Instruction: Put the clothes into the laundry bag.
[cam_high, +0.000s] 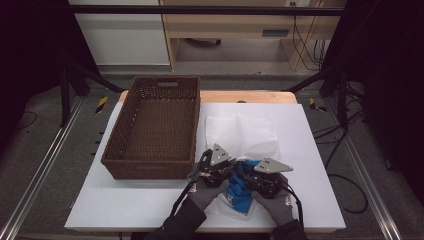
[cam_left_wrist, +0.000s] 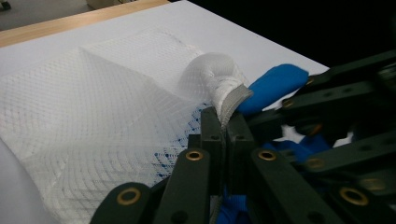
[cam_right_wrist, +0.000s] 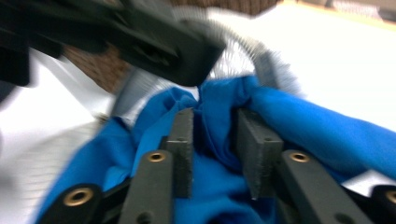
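A white mesh bag (cam_high: 242, 132) lies flat on the white table top, its near end bunched between the two grippers. My left gripper (cam_left_wrist: 226, 119) is shut on the bag's stiff grey rim (cam_left_wrist: 229, 99) and holds it up. A blue cloth (cam_right_wrist: 303, 126) sits crumpled at the bag's mouth, partly inside the mesh. My right gripper (cam_right_wrist: 215, 116) has its jaws apart, a fold of the blue cloth lying loosely between the pads. In the high view the left gripper (cam_high: 235, 168) and right gripper (cam_high: 241, 177) almost touch above the blue cloth (cam_high: 239, 194).
A brown woven basket (cam_high: 113, 161) stands on the left of the white board (cam_high: 310, 150), close beside the left hand. The table's front edge runs just below the person's gloved hands. A wooden strip shows at the board's far edge.
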